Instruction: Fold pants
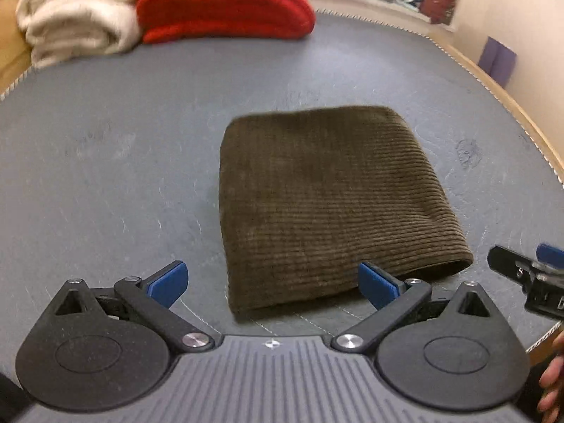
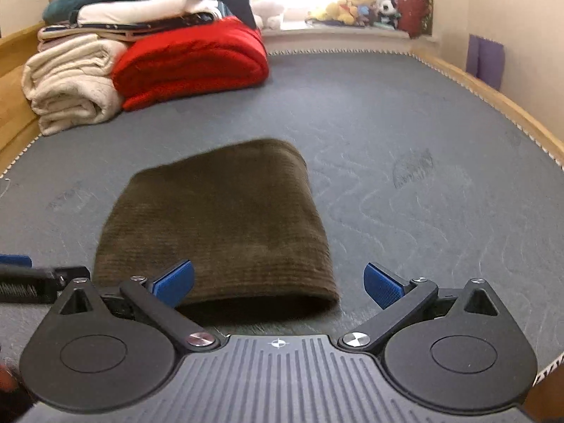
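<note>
The brown corduroy pants [image 1: 328, 204] lie folded on the grey mattress [image 1: 105, 183], well short of the red blanket [image 1: 225, 3]. Left hand-held gripper [image 1: 273, 283] and right hand-held gripper [image 2: 278, 282] both gape wide, empty, just before the pants.

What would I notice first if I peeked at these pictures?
Probably the brown corduroy pants, folded into a neat bundle in the middle of the grey mattress, just ahead of both tongs. The left tongs and right tongs are wide open with nothing in them. At the far end, a bright red blanket lies beside a cream blanket.
</note>
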Available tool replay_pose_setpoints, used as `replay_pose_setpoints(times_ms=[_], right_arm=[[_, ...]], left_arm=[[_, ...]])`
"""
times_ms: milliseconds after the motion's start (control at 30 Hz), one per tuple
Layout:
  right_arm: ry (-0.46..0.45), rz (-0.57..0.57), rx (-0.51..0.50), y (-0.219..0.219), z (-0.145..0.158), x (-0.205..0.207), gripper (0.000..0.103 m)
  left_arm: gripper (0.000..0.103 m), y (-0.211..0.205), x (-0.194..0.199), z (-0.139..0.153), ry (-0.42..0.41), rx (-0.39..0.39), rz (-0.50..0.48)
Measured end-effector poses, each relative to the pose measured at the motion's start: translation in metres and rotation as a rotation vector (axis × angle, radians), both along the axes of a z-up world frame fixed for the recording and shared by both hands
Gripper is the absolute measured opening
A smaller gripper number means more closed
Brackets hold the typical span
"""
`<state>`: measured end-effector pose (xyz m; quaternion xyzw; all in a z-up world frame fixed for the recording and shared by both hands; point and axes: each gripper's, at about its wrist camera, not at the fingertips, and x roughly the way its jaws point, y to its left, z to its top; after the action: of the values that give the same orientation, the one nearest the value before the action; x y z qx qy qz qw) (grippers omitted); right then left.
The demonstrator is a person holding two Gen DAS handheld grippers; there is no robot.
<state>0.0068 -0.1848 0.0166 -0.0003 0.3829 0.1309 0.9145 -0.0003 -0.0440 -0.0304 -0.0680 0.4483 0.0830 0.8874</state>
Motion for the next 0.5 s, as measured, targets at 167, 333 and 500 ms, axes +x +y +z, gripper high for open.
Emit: replay_pose_setpoints(times_ms=[167,333,500], right_arm=[[-0.008,-0.013,-0.013,0.0004,-0.0044,-0.0009,0.102],[0.007,-0.026,0.008,-0.0043,-0.0044,-0.0007,0.102],[0.003,-0.008,0.001,-0.0027,-0.0040,-0.0015,0.102]], left_arm=[[0.103,-0.0014,0.0037,-0.0044,0.032,0.001,0.010],[0.103,-0.0054,0.0075,-0.0100,0.054,0.009,0.007],[0.103,-0.0064,0.0072,-0.0113,0.060,0.010,0.008]])
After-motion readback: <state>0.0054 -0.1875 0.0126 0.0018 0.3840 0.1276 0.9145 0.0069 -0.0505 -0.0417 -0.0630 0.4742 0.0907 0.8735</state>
